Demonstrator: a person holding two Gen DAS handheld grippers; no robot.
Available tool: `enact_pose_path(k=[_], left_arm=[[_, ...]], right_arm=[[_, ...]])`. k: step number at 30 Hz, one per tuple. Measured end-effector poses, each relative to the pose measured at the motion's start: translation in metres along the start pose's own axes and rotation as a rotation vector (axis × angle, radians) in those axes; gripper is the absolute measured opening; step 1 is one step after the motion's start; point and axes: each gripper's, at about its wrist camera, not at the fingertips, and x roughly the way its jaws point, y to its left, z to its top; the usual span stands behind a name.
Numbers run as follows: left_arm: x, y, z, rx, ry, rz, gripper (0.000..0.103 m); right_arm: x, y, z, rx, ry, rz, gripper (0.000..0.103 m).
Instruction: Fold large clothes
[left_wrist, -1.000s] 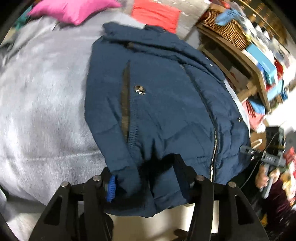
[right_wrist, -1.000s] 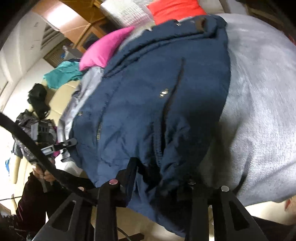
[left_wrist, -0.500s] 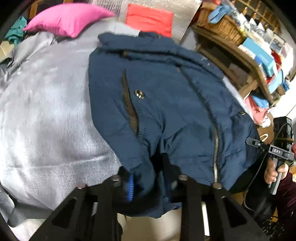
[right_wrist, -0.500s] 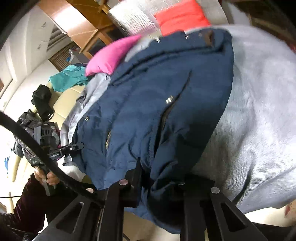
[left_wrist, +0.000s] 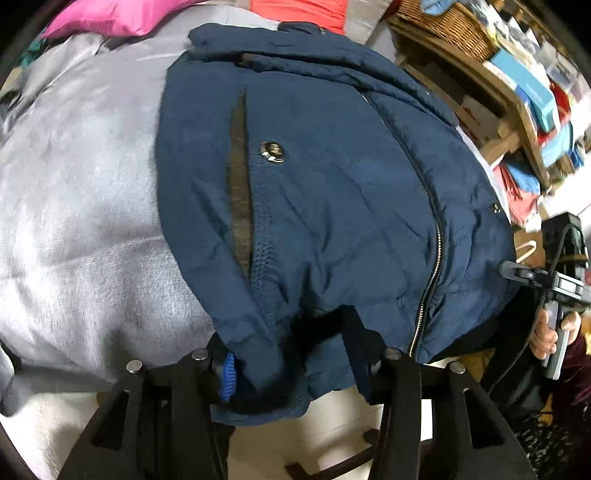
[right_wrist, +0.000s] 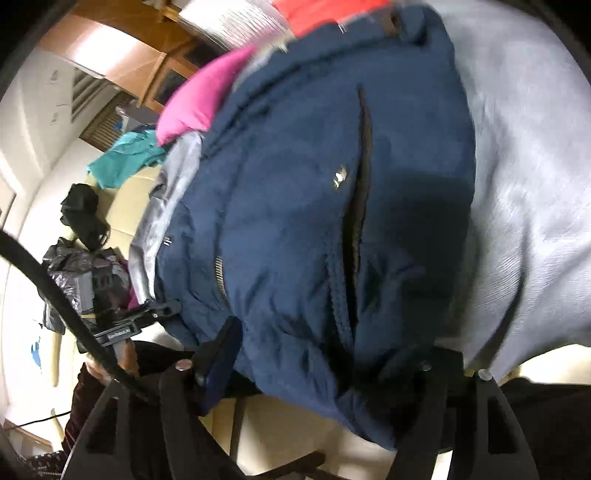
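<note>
A dark blue padded jacket (left_wrist: 332, 177) lies on a grey cloth-covered surface (left_wrist: 81, 206), zipper running down its right part, hem hanging over the near edge. My left gripper (left_wrist: 288, 354) stands open around the jacket's hem, fabric between its spread fingers. In the right wrist view the same jacket (right_wrist: 303, 206) fills the middle. My right gripper (right_wrist: 325, 354) is open around the hem, its fingers spread wide with fabric between them. The right gripper also shows at the right of the left wrist view (left_wrist: 532, 277).
A pink pillow (left_wrist: 110, 18) and an orange one (left_wrist: 299, 11) lie at the far end. A wooden shelf (left_wrist: 517, 103) with baskets and boxes stands at the right. A teal garment (right_wrist: 125, 158) and black bags (right_wrist: 81, 214) lie on a cream sofa at left.
Both grippers were closed on the hem half a second ago and now stand open. The right view has swung quickly and is blurred.
</note>
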Motion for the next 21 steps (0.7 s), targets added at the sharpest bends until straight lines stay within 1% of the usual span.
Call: enact_pose_path(k=[1,2,3,4,5,6,8,10,13,16,19,21], left_arm=[[-0.002,-0.003,0.001,0.014,-0.015,-0.003,0.04],[-0.008,-0.006,0.001,0.026,-0.041,-0.011,0.03],[-0.013,-0.006,0.0,0.026,-0.061,-0.025,0.027],[-0.02,-0.005,-0.001,0.019,-0.087,-0.051,0.022],[-0.027,-0.004,-0.001,0.01,-0.114,-0.082,0.018],[-0.036,-0.002,-0.001,0.0,-0.147,-0.115,0.015],[-0.053,0.0,-0.003,-0.022,-0.213,-0.198,0.014],[-0.066,-0.003,-0.007,-0.027,-0.255,-0.242,0.014],[-0.079,-0.006,-0.014,-0.023,-0.279,-0.263,0.014],[-0.088,-0.01,-0.025,-0.016,-0.29,-0.277,0.014],[-0.092,-0.008,-0.035,-0.048,-0.293,-0.307,0.014],[-0.092,-0.001,-0.032,-0.089,-0.277,-0.317,0.013]], right_arm=[[0.003,0.003,0.0,-0.024,0.004,-0.033,0.042],[0.002,0.007,0.0,-0.062,-0.002,-0.069,0.024],[-0.006,0.009,0.0,-0.076,-0.021,-0.051,0.02],[-0.016,0.01,0.0,-0.068,-0.048,-0.007,0.017],[-0.027,0.013,0.0,-0.073,-0.082,0.028,0.016],[-0.039,0.017,0.0,-0.089,-0.116,0.051,0.015],[-0.063,0.028,0.002,-0.13,-0.183,0.082,0.014],[-0.087,0.036,0.004,-0.157,-0.234,0.092,0.013],[-0.124,0.041,0.009,-0.175,-0.318,0.124,0.013],[-0.152,0.044,0.005,-0.197,-0.374,0.156,0.012],[-0.165,0.042,0.002,-0.221,-0.395,0.183,0.012],[-0.156,0.038,0.01,-0.194,-0.366,0.171,0.011]])
